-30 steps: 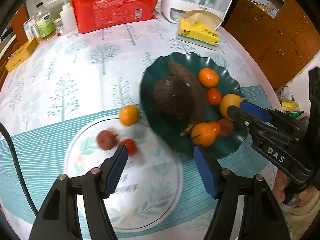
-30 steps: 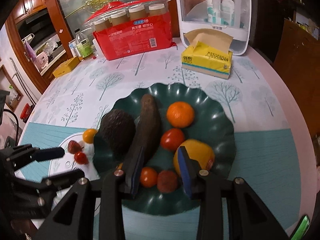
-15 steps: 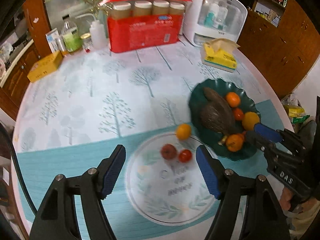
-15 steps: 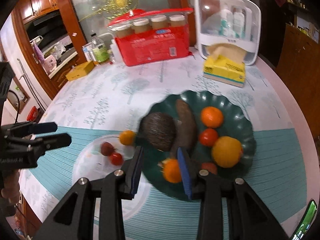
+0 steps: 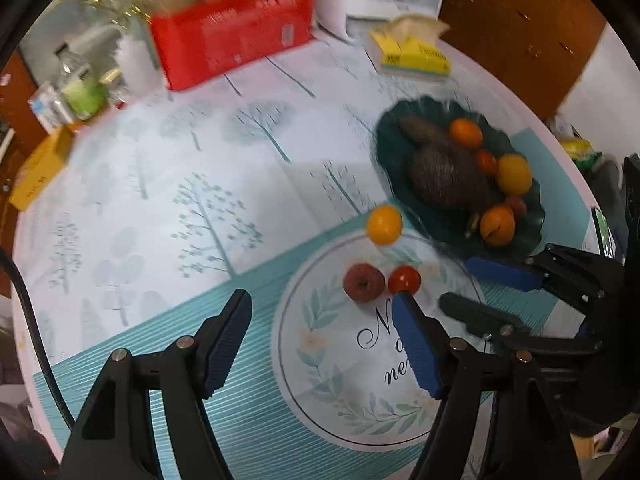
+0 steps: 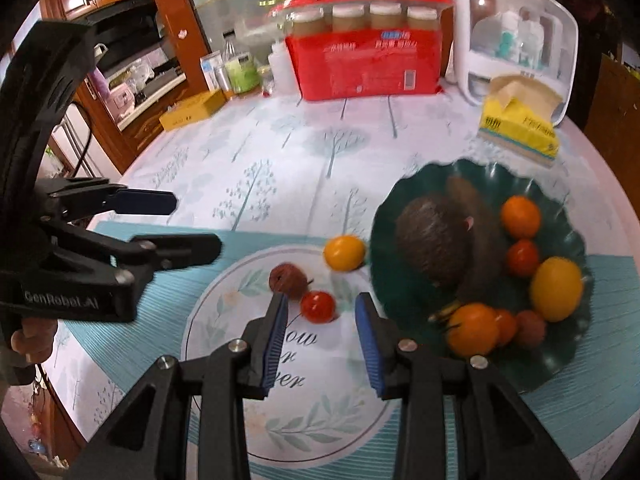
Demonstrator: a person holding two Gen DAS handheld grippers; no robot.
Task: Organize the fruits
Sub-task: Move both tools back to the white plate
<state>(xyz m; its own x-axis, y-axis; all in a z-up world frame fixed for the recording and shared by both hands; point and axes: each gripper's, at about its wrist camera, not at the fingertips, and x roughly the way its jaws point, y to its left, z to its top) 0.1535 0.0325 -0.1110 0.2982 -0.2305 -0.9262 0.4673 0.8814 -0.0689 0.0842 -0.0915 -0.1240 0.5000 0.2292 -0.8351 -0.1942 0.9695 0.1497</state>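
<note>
1. Sitting toward the right side of the table (image 6: pixel 280 152), a dark green scalloped plate (image 6: pixel 560 364) holds most of the fruit: a brown rough-skinned fruit (image 6: pixel 432 248) with a long brown one (image 6: pixel 464 192) lying against it, an orange (image 6: pixel 520 210), a small red tomato (image 6: pixel 522 258), a yellow citrus (image 6: pixel 556 288), a larger orange (image 6: pixel 472 330) at the near rim, and a dull reddish fruit (image 6: pixel 530 328) beside it.
2. The white round plate (image 6: pixel 224 320), printed with leaves and script, lies just left of the green one and carries a wrinkled dark red fruit (image 6: pixel 288 280) and a red cherry tomato (image 6: pixel 318 306), close together.
3. A yellow-orange fruit (image 6: pixel 344 252) rests at the white plate's far edge, just beside the green plate's rim; whether it lies on the plate or off it cannot be told.
4. The right tongs (image 6: pixel 322 324) hang over the white plate, narrowly parted and empty, with the cherry tomato just ahead of the tips.
5. The left tongs (image 5: pixel 320 316) stand wide apart with nothing between them, having just been opening, above the striped teal mat (image 5: pixel 160 332) at the white plate's left.
6. At the table's far edge stand a red pack of jars (image 6: pixel 368 60), a white clear-fronted case of bottles (image 6: pixel 516 36) and a yellow tissue pack (image 6: pixel 520 124).
</note>
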